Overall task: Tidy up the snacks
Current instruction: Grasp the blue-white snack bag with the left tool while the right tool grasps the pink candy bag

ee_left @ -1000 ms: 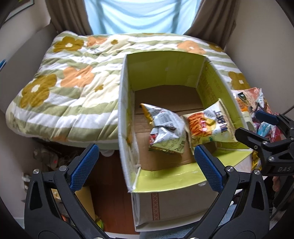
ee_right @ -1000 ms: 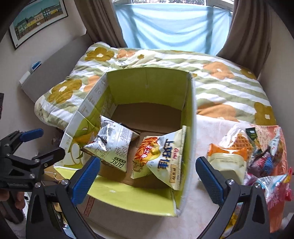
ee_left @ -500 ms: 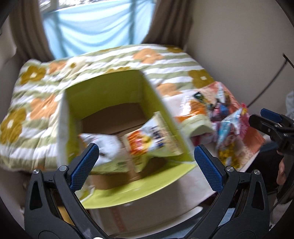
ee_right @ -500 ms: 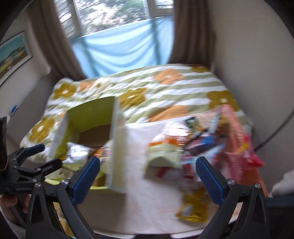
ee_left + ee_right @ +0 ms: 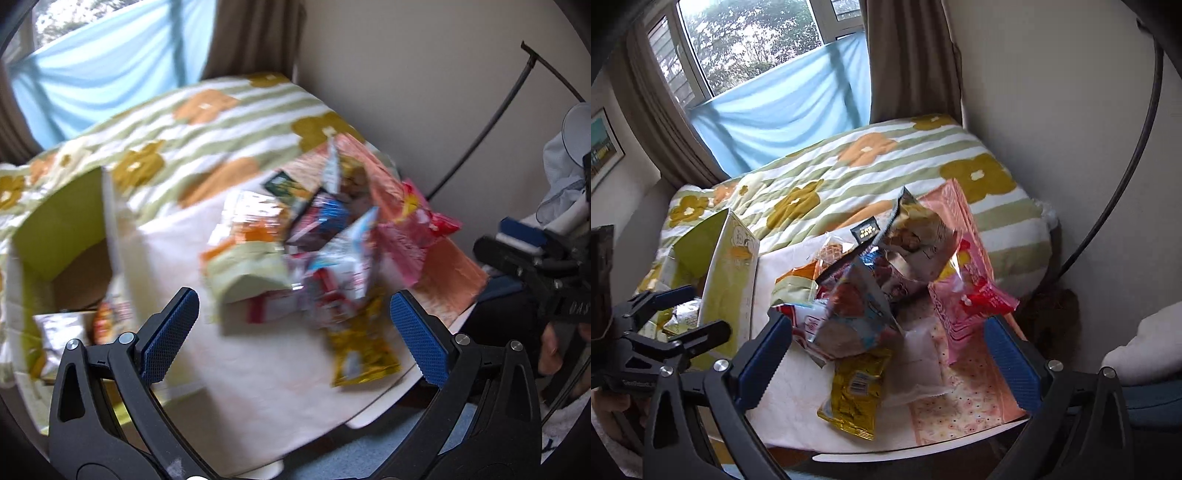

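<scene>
Right wrist: snack pile (image 5: 882,295) beside box (image 5: 727,280) (blurred).

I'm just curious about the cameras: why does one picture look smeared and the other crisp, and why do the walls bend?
Left wrist view: motion blur smears the snack pile and the box, while the left claw stays sharp. Right wrist view: much crisper, the yellow packet shows clearly; the window is blown out by daylight. Both views: fisheye lenses curve the walls and darken the corners.
</scene>
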`<state>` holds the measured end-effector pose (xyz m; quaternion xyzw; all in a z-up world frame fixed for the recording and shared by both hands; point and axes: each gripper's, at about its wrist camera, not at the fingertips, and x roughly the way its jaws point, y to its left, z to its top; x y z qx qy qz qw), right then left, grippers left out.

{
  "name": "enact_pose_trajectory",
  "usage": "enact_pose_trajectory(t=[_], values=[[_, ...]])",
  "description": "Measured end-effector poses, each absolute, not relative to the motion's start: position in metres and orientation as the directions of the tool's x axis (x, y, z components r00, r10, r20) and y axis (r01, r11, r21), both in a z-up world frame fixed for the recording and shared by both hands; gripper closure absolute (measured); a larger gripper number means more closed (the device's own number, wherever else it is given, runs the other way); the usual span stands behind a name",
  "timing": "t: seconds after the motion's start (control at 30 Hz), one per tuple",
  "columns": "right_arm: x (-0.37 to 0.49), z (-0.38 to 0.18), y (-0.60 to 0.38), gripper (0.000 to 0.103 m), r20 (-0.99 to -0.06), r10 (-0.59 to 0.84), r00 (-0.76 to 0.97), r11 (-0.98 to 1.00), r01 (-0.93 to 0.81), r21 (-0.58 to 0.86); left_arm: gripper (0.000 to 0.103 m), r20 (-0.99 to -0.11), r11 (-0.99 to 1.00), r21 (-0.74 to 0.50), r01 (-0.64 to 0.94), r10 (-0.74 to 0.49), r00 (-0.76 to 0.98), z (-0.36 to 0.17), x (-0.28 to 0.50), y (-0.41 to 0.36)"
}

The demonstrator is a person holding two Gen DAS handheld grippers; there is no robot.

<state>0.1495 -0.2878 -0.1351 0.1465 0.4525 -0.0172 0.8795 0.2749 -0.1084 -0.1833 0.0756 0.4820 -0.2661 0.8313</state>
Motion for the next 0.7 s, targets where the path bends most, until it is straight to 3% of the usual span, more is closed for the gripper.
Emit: enact_pose_trajectory(t=[0.2, 0.7], values=[[0.154, -0.170, -0.322, 0.000, -0.813, 0.135, 0.566, 0.949, 0.161, 0.270, 0.000, -0.875, 0.837, -0.077, 0.541, -0.317, 0.365, -0.213, 0.285, -0.156], [0.180, -0.207, -0.326, 0.000, -0.798, 0.004, 0.602, 0.997, 0.056, 0.048, 0.001, -0.910, 0.650, 0.093, 0.754, -0.252, 0.329, -0.260, 0.302, -0.209]])
